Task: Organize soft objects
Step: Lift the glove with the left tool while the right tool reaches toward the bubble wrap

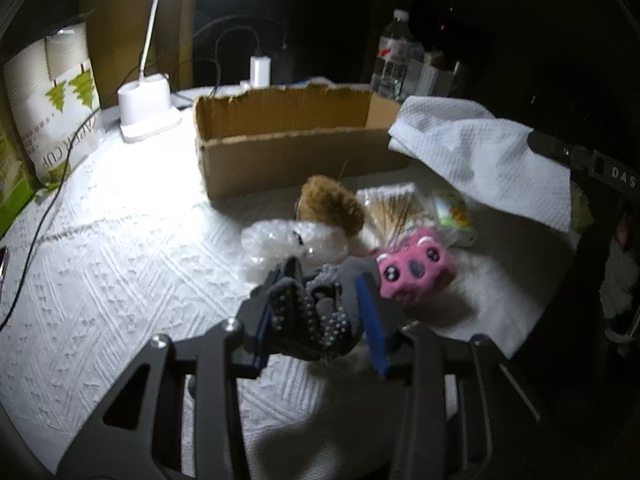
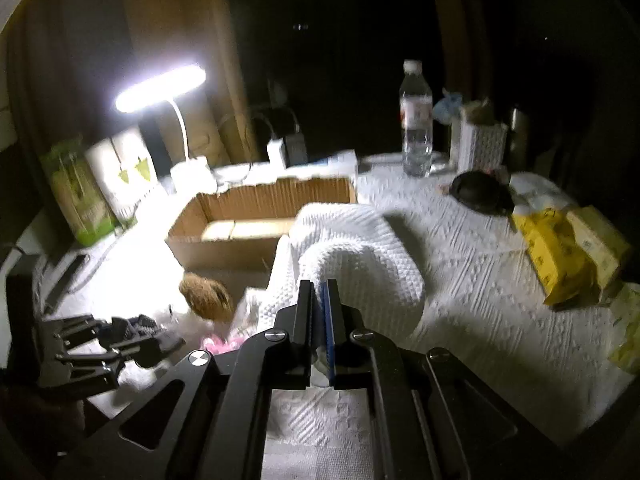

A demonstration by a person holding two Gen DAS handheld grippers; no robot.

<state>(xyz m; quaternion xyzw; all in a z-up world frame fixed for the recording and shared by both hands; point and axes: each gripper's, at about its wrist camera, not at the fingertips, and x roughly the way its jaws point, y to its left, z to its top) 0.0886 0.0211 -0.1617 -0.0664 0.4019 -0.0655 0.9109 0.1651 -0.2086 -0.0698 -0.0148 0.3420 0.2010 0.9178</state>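
Note:
My left gripper point(image 1: 320, 280) is shut on a grey dotted glove point(image 1: 316, 312), held just above the white tablecloth. Beyond it lie a pink plush toy point(image 1: 412, 270), a brown furry toy point(image 1: 332, 210) and a bubble-wrapped white item point(image 1: 280, 246). My right gripper point(image 2: 319, 292) is shut on a white textured towel point(image 2: 360, 248), which hangs raised over the table; it also shows in the left wrist view point(image 1: 480, 152). An open cardboard box point(image 1: 288, 140) stands behind the toys and looks empty in the right wrist view point(image 2: 248, 224).
A lit white desk lamp point(image 2: 160, 88) and paper cup packs point(image 1: 52, 100) stand at the back left. A water bottle point(image 2: 416, 120), a black lid point(image 2: 480, 192) and yellow packets point(image 2: 568, 248) are on the right. A cotton swab pack point(image 1: 396, 210) lies by the toys.

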